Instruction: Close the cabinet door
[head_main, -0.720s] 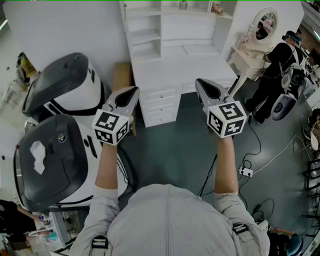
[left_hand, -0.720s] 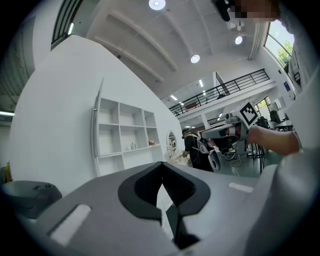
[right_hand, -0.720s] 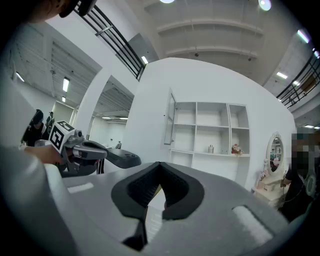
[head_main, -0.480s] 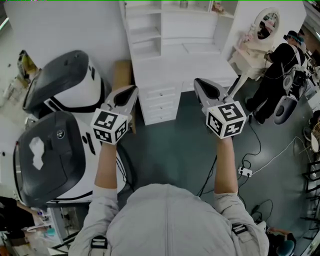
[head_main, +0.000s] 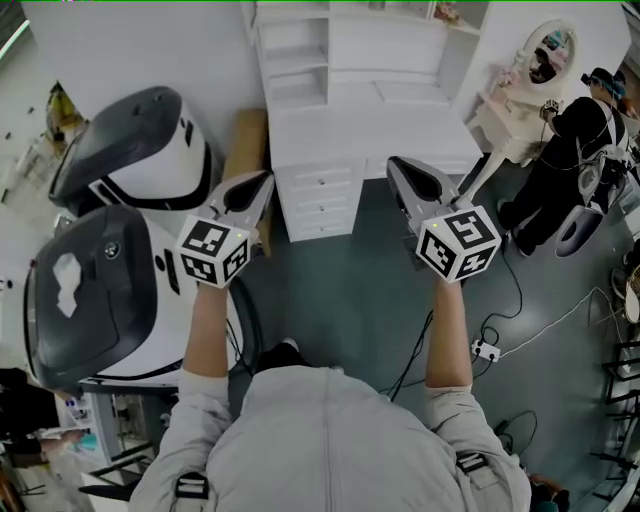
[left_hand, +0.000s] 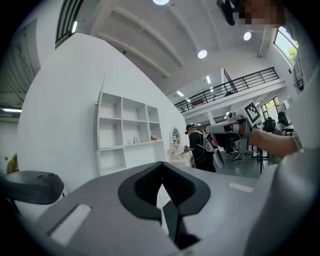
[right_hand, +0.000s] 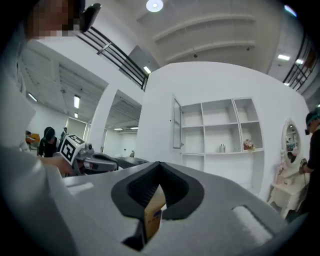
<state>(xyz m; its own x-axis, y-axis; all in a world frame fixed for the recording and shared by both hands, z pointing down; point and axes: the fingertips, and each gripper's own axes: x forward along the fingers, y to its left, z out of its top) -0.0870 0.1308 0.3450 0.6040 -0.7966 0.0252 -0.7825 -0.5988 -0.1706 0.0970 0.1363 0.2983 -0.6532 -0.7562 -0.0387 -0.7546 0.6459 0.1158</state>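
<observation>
Both shut, prob.: L gripper (head_main: 263, 183), R gripper (head_main: 397, 167), facing cabinet (head_main: 362, 62).

Looked like a big indoor test hall staged as a home. A white open-shelf cabinet with drawers (head_main: 330, 120) and a white vanity table with oval mirror (head_main: 545, 60) stood on a dark grey floor (head_main: 350, 290). A white power strip (head_main: 484, 351) lay loose there. Overhead were a black-railed mezzanine (left_hand: 240, 88) and round ceiling lights (left_hand: 202, 53).
</observation>
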